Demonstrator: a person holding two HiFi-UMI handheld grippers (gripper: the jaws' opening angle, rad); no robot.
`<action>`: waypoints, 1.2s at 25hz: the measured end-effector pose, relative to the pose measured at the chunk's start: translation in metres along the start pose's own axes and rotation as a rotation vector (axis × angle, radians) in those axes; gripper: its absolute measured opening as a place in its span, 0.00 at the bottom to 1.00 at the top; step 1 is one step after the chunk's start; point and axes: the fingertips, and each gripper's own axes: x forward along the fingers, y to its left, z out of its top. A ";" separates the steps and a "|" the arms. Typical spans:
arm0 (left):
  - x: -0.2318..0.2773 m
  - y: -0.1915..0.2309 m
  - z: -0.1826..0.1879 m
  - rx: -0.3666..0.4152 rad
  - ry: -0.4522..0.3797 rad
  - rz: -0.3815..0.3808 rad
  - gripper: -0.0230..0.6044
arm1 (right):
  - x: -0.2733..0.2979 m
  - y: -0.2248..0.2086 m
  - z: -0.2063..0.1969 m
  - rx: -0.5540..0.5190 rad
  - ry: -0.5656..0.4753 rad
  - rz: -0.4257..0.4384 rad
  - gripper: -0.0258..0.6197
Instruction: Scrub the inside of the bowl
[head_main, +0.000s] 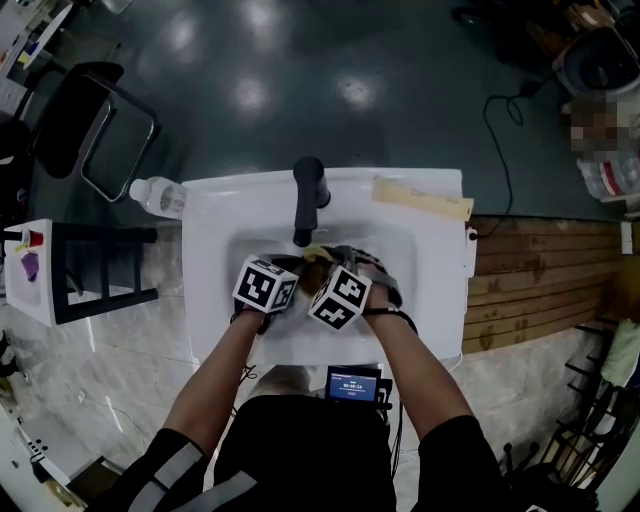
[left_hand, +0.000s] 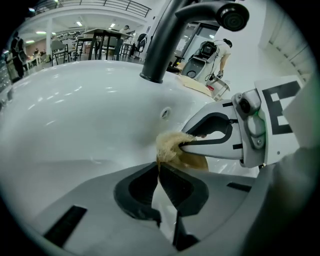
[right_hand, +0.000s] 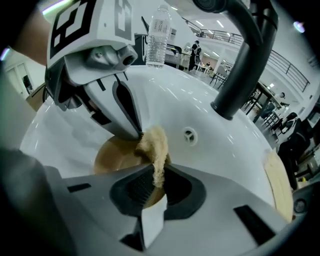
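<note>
A brown bowl lies tilted in the white sink basin, mostly hidden by the grippers in the head view. My left gripper is shut on the bowl's thin rim. My right gripper is shut on a tan fibrous scrubber, which rests against the bowl's inside close to the left gripper's tips. In the left gripper view the scrubber bulges from the right gripper. From the head view both marker cubes sit side by side over the basin, left gripper and right gripper.
A black faucet arches over the basin just behind the grippers. An overflow hole sits in the basin wall. A clear water bottle lies at the sink's back left, a tan cloth at its back right. A black chair stands to the left.
</note>
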 end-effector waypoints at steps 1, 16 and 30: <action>0.000 0.000 0.000 0.001 -0.002 0.003 0.06 | 0.003 0.003 0.002 -0.011 0.004 0.009 0.10; 0.000 0.004 0.001 -0.026 -0.010 0.003 0.06 | -0.003 0.074 0.013 -0.139 -0.004 0.372 0.10; 0.001 0.004 0.001 0.026 0.004 0.013 0.06 | -0.026 0.063 -0.017 -0.175 0.030 0.375 0.10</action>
